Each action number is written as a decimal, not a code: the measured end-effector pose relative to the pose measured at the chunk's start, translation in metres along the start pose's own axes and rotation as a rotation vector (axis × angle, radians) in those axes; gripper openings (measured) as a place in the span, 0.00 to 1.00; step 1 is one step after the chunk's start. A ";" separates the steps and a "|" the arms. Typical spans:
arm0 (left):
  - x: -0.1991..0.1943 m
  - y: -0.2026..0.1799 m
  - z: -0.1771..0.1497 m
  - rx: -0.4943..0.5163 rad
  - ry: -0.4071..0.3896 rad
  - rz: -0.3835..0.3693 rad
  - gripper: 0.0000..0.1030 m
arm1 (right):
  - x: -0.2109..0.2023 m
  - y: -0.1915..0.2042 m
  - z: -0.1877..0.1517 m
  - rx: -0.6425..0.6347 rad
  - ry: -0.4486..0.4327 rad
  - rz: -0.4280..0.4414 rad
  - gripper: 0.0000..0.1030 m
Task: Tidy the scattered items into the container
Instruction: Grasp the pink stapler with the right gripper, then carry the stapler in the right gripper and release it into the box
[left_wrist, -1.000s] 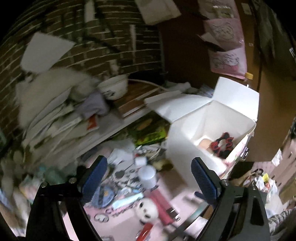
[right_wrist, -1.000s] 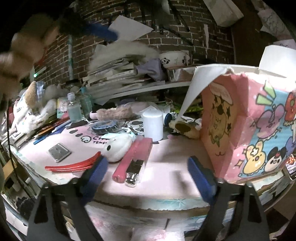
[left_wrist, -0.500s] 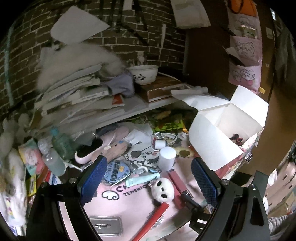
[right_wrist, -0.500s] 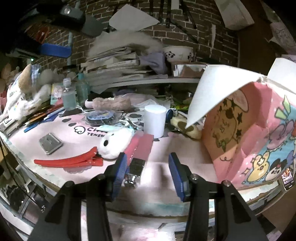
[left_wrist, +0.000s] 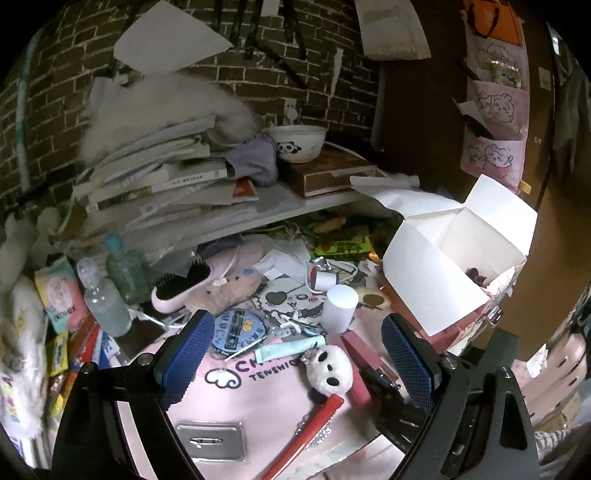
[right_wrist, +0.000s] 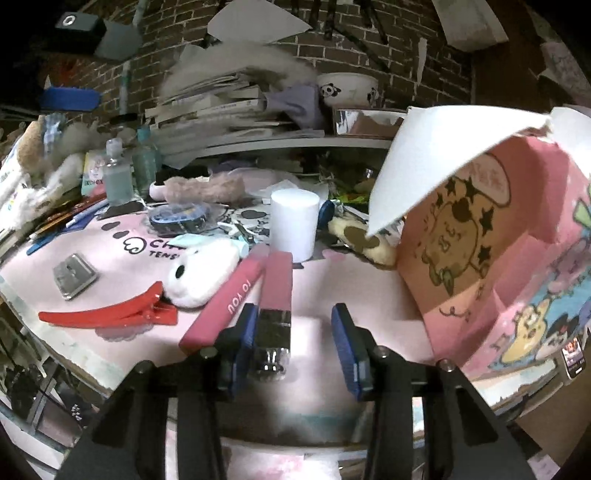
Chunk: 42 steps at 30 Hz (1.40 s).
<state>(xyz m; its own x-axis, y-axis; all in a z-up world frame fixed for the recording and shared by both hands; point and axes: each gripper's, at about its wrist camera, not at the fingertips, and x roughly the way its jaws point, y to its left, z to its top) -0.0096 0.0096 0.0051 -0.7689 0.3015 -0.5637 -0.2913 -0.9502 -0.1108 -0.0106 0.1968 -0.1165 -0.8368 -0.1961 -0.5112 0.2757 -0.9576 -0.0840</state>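
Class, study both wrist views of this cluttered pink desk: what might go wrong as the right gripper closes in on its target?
1. The right gripper is closing, but the pink lipstick with a silver cap touches only one pad; it may skid.
2. The pink rectangular tube lettered "TO YOU" lies right alongside and could be nudged off the edge.
3. The white flap overhangs the pink cartoon carton, possibly blocking a drop.

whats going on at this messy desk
A person is tidying desk clutter into the open cartoon box. The right tool is closing around the metal end of a pink lipstick-like tube, one pad beside it, not yet gripped. The left tool hovers open above the panda plush.
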 end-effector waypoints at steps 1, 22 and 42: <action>0.000 0.002 -0.001 -0.007 0.003 0.000 0.88 | 0.001 0.000 0.000 0.000 -0.005 0.002 0.37; -0.003 0.020 -0.010 -0.065 0.003 0.011 0.88 | 0.006 0.006 0.001 -0.020 -0.033 0.076 0.15; -0.011 0.027 -0.013 -0.074 -0.005 0.021 0.88 | -0.053 0.003 0.067 -0.046 -0.196 0.223 0.15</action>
<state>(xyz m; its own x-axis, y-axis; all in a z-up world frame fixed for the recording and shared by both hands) -0.0017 -0.0204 -0.0019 -0.7774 0.2817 -0.5624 -0.2324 -0.9595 -0.1593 0.0031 0.1901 -0.0322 -0.8272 -0.4420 -0.3470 0.4804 -0.8766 -0.0287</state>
